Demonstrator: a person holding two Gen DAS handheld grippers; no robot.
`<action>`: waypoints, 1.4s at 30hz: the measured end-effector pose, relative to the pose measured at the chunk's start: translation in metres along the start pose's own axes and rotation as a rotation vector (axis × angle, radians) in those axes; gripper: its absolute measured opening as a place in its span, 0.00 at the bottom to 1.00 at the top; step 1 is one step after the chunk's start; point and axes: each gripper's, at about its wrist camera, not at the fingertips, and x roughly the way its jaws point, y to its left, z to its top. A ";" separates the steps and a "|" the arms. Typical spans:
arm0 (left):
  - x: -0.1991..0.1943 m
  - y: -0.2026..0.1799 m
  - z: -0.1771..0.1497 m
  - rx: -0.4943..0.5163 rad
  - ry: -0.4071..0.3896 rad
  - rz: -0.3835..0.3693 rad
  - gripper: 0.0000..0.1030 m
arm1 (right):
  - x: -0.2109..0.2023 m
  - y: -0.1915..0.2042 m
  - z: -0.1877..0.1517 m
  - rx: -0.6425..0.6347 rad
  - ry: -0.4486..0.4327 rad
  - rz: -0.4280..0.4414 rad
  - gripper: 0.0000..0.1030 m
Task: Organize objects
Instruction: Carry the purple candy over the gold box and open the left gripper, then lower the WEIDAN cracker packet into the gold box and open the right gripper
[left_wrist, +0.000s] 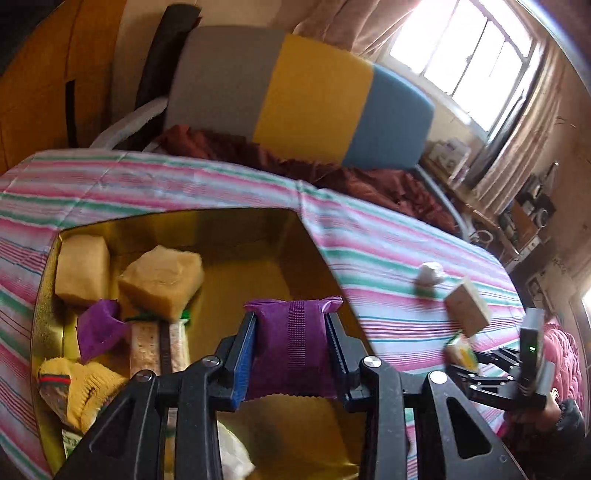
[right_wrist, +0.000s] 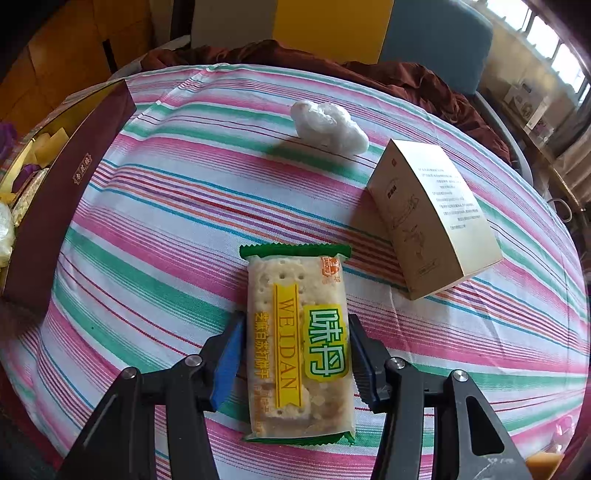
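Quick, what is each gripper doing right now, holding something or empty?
Left gripper: closed on a purple packet, above the gold box.
Right gripper: closed on the green-edged cracker packet, which lies on the striped cloth.

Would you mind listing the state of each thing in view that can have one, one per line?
Left gripper: shut on the purple packet, above the gift box.
Right gripper: closed on the cracker packet, sealed, lying flat.
Gift box: open, partly filled.
Beige carton: closed, on its side.
White wad: crumpled, loose on cloth.
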 end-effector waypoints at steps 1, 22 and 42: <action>0.006 0.007 0.002 -0.019 0.021 0.010 0.35 | 0.000 0.000 0.000 -0.002 -0.001 -0.001 0.52; 0.077 0.044 0.042 0.002 0.156 0.225 0.53 | -0.001 0.000 0.005 -0.011 -0.009 0.005 0.52; -0.076 -0.003 -0.033 0.113 -0.195 0.264 0.53 | -0.004 0.006 0.002 -0.021 -0.013 -0.025 0.49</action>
